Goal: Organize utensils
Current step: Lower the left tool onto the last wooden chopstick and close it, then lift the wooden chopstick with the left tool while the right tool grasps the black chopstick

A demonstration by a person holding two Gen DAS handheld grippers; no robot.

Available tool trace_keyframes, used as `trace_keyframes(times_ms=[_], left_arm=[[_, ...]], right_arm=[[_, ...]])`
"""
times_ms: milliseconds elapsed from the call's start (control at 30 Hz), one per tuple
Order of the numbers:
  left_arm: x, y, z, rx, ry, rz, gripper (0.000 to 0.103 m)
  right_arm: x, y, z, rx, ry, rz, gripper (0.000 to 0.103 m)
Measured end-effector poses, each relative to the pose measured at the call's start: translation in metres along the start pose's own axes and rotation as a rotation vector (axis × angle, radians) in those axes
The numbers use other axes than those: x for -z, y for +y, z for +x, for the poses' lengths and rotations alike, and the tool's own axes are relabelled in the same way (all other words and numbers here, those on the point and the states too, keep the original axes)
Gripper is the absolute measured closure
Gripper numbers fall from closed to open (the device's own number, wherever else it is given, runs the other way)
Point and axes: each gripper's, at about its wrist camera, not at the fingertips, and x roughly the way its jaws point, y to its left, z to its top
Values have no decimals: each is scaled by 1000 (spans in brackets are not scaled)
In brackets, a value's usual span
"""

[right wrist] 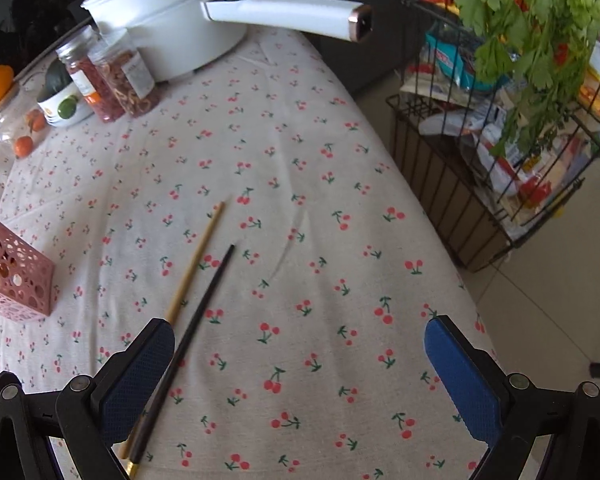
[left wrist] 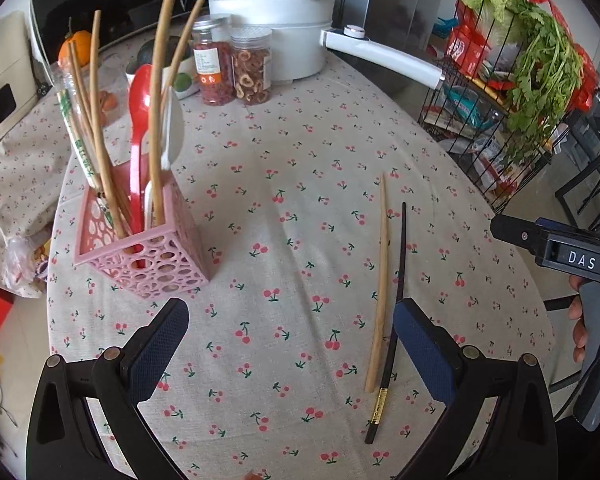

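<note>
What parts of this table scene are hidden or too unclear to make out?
- Left wrist view: the pink holder hides its utensils' lower ends.
- Right wrist view: the left edge cuts off the holder.
- Right wrist view: the right gripper covers the wooden chopstick end.
- Jar label too small.

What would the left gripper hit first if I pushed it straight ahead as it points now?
Probably just the tablecloth: the left gripper is open with bare cloth ahead. The pink basket sits left of that line, both chopsticks right; depth is uncertain.
</note>
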Motion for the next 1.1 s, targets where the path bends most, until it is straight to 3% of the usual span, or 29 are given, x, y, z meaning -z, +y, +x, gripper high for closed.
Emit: trace_keyframes(times_ms=[233,300,367,467,567,733,933,1100], left_arm=[[-27,-20,50,-12,80,-7,4],[-36,-26,65,18,99,-10,12],[-45,-34,82,60,123,-19,34],[-56,-49,106,128,156,-20,57],[-64,-65,121,139,163,6,73],[-76,-85,135,109,159,64,91],[-74,-88,133,63,166,110,97],[-59,-58,94,49,120,117,97]], right_arm=[[1,-6,18,48,67,-35,0],[3,-9,24,58,101,-47,0],[4,-12,31,70,131,-57,0],[4,-18,39,91,158,-66,0],[3,-23,45,102,179,-76,0],[0,-28,53,104,195,-74,0],[-3,-24,63,106,223,-76,0],[-3,-17,74,79,248,-54,0]])
